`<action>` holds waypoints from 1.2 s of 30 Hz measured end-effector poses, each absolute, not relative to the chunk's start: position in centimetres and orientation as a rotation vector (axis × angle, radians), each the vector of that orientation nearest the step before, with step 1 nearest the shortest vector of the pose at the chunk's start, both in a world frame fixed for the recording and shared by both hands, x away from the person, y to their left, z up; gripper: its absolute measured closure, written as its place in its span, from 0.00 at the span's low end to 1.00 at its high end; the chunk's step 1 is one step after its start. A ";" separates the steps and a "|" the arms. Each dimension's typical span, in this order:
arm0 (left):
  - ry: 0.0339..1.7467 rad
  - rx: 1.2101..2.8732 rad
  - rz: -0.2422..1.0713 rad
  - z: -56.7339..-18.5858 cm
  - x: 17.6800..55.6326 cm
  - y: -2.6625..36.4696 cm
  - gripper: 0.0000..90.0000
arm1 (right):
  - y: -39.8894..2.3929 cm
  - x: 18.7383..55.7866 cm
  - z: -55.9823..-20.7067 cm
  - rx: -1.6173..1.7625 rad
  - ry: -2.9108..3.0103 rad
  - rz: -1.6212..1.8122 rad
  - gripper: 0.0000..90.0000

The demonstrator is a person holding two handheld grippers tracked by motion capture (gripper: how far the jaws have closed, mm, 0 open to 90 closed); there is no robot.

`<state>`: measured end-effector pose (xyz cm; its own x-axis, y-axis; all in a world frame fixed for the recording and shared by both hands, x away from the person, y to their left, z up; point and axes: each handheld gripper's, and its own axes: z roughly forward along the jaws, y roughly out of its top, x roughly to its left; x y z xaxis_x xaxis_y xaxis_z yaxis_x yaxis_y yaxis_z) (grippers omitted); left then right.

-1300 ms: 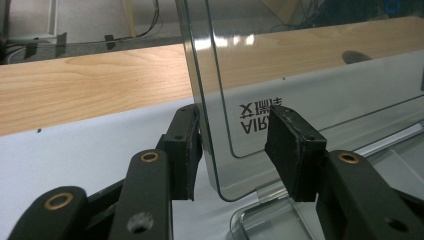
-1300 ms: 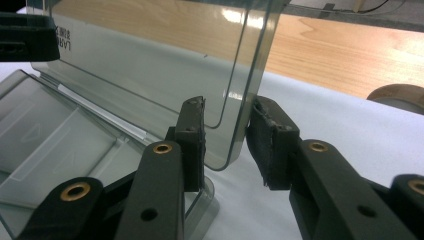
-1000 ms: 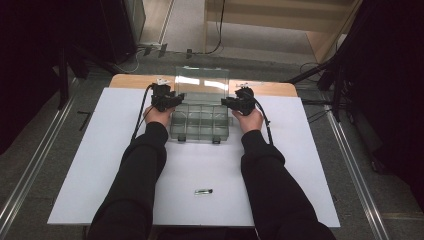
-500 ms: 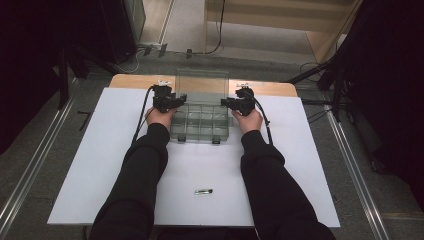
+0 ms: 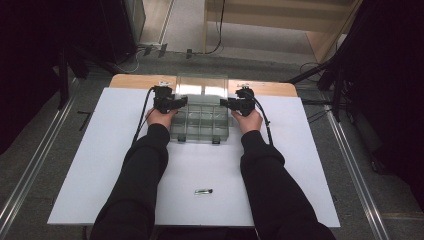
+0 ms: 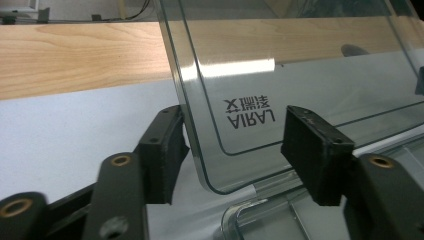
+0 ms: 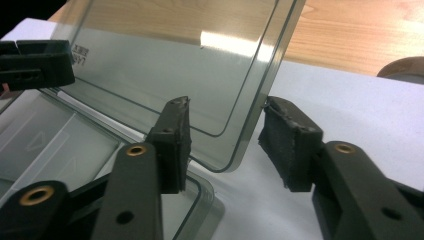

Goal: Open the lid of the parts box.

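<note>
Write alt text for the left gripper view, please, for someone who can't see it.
A clear plastic lid, raised open and printed with mirrored "AIRAL" lettering, stands between the left gripper's two black jaws, which have just been opening and no longer press on it. Behind lie a white table sheet and a wooden strip.

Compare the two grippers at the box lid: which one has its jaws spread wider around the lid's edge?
The left gripper: its jaws stand well clear of the clear lid, a wide gap on one side. The right gripper's jaws sit closer.
</note>
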<state>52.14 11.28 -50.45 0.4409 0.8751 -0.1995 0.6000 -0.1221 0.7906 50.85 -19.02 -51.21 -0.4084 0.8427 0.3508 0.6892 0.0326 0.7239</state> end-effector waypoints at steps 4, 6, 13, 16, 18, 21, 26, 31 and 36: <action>1.247 1.826 0.386 -50.2 52.1 11.4 0.40 | -19.0 50.9 -51.2 1.601 2.121 1.303 0.52; 1.241 1.816 0.375 -49.9 52.0 11.6 0.38 | -19.1 50.9 -51.2 1.600 2.124 1.300 0.48; 1.245 1.817 0.346 -48.9 51.5 12.4 0.38 | -19.6 50.4 -50.1 1.551 2.142 1.329 0.37; 1.250 1.803 0.308 -48.5 51.2 13.0 0.38 | -19.7 50.1 -49.5 1.541 2.147 1.347 0.36; 1.249 1.811 0.294 -48.2 51.0 13.3 0.38 | -19.7 49.8 -49.0 1.519 2.171 1.354 0.35; 1.248 1.830 0.282 -47.7 50.6 13.7 0.38 | -19.6 49.4 -48.5 1.503 2.184 1.370 0.33; 1.228 1.811 0.224 -47.0 49.9 14.5 0.38 | -19.5 48.7 -48.0 1.490 2.227 1.391 0.32; 1.208 1.889 0.171 -46.4 49.2 14.9 0.38 | -19.5 47.9 -47.7 1.476 2.248 1.389 0.32; 1.175 1.922 0.144 -45.8 48.2 15.3 0.38 | -19.1 47.0 -47.2 1.438 2.308 1.367 0.32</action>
<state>48.17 15.26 -45.76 0.5504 0.7737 -0.3138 0.6749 -0.1910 0.7127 46.96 -19.07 -47.21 -0.5499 0.7588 0.3490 0.6710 0.1525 0.7257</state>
